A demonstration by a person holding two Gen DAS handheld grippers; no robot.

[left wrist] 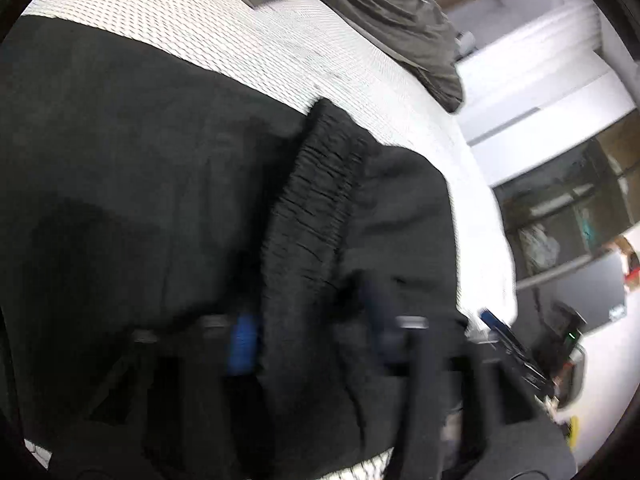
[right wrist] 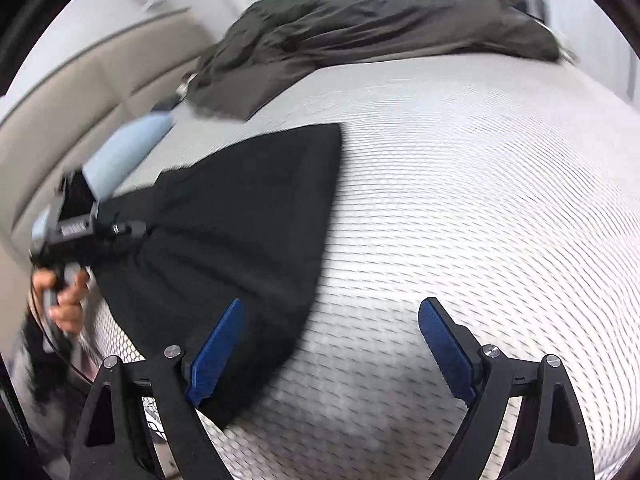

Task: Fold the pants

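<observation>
Bed [right wrist: 460, 184]: white textured mattress cover, carrying every item seen.

Blanket [right wrist: 360, 28]: olive-grey, crumpled, at the far end of the bed, apart from the pants.

Pants [right wrist: 248, 216]: black, lying flat on the bed and folded over on themselves. In the left wrist view the gathered elastic waistband [left wrist: 316, 200] runs across the top layer.

Right gripper [right wrist: 332, 344]: 2 blue pads [right wrist: 444, 348] spread wide with nothing between them. The left-hand pad hangs over the near edge of the pants, the other over bare mattress. No contact is visible.

Left gripper [left wrist: 312, 340]: low over the pants at the waistband, jaws narrowly parted with black cloth lying between them. The view is blurred; whether the pads press on the cloth cannot be told.

Hand [right wrist: 64, 296]: grips the left gripper's handle at the pants' left edge
</observation>
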